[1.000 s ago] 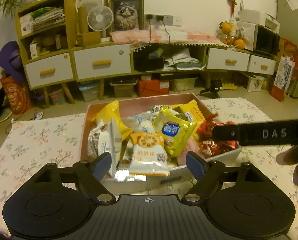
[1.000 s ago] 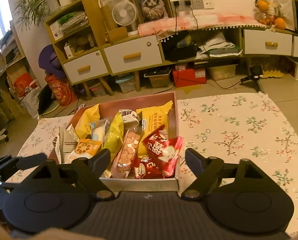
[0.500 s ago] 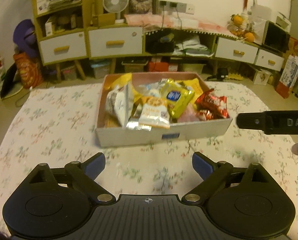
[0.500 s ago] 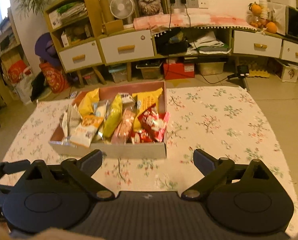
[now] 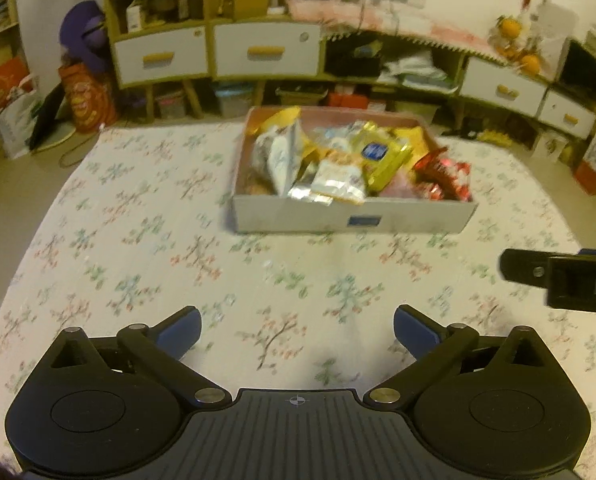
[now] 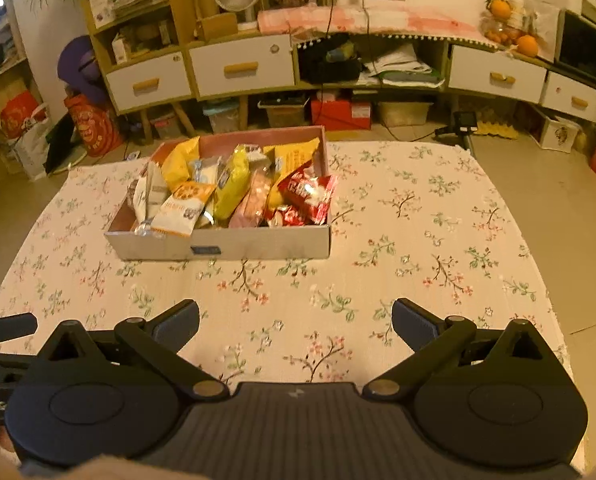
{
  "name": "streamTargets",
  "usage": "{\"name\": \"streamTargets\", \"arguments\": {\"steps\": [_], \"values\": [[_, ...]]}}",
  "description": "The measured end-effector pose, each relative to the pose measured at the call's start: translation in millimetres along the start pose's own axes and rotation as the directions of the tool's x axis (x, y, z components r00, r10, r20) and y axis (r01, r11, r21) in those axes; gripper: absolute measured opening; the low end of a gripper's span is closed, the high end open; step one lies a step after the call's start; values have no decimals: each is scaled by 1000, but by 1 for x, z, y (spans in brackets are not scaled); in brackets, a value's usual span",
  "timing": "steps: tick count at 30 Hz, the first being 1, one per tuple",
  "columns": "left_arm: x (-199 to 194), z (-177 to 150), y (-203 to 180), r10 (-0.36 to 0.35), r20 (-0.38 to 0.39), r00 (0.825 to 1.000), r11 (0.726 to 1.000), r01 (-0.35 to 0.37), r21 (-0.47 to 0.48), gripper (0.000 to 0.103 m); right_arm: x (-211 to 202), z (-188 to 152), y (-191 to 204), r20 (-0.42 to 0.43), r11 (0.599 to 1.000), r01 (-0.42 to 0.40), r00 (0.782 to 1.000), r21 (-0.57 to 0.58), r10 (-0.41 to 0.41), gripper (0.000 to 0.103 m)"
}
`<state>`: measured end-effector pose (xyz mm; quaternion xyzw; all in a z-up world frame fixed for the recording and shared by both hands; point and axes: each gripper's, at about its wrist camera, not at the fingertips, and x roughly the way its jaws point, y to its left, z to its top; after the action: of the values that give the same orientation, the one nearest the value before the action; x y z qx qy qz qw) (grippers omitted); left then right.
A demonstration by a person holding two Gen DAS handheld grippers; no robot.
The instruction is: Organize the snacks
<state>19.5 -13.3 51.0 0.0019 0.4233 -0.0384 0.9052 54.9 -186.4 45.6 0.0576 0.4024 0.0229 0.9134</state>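
Both hand-held grippers [image 5: 296,330] [image 6: 295,324] retreated, opening.

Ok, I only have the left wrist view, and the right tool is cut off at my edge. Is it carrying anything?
Observer: No. The right tool has nothing between its fingers; its jaws are opening above the floral cloth.
Operator: What sits beside the red packets? It's blurred here.
Observer: A pink packet lies between the red packets and a yellow packet, inside the box.
Operator: Any strays right of the box?
Observer: None on the cloth, out to its right edge.
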Motion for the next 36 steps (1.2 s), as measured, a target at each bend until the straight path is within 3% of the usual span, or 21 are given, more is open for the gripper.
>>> {"name": "streamTargets", "arguments": {"steps": [6,36], "values": [[-3,2,2,44,8,999,999,-44,15,103,-2,-2,6,14,999,48,999,-25,-47,103],[-8,4,0,41,13,999,999,-40,-5,103,0,-6,12,-5,996,73,997,-43,-74,103]]}}
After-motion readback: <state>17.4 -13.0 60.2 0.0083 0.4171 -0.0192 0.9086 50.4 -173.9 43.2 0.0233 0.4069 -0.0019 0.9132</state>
